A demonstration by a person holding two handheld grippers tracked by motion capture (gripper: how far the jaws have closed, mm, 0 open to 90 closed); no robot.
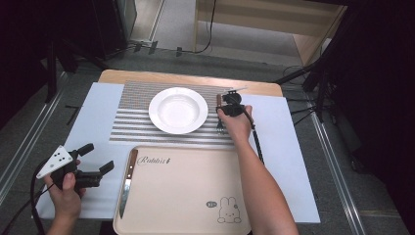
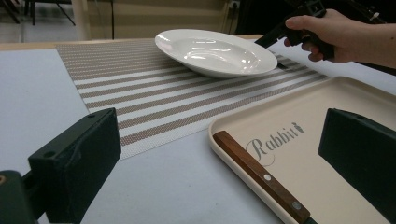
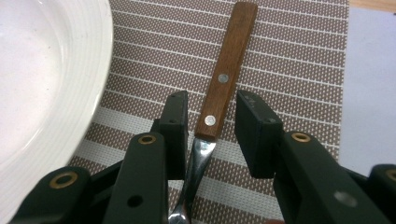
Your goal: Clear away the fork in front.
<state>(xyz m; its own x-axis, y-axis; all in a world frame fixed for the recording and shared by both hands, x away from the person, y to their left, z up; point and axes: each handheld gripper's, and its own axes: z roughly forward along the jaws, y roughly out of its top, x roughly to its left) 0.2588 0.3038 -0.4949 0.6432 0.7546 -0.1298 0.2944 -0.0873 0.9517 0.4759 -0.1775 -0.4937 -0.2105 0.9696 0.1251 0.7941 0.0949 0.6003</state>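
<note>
Inspection of the table found a place setting under way. The fork (image 3: 219, 88), with a wooden handle and steel neck, lay flat on the striped placemat (image 1: 132, 122) at about three o'clock from the white plate (image 1: 178, 110), just beside its rim but apart from it. The right gripper (image 3: 211, 126) was lowered over the fork, its jaws apart and straddling the point where the handle meets the metal neck; neither pad was seen pressing on it, though the left pad stood very close and contact could not be ruled out from this angle. The left gripper (image 1: 95, 164) rested low at about eight o'clock of the table, jaws wide apart and holding nothing, beside the beige tray (image 1: 195, 196). A knife (image 1: 127, 183) with a matching wooden handle lay along the tray's left edge.

Handling assessment: the fork was judged light and rigid. The steel neck is thin, smooth and likely to slip or pivot under the pads; the wooden handle is wider, flatter and offers better friction. A hold on the handle near the lower rivet would suit best. The plate nearby is breakable, so any swing toward nine o'clock called for care.
</note>
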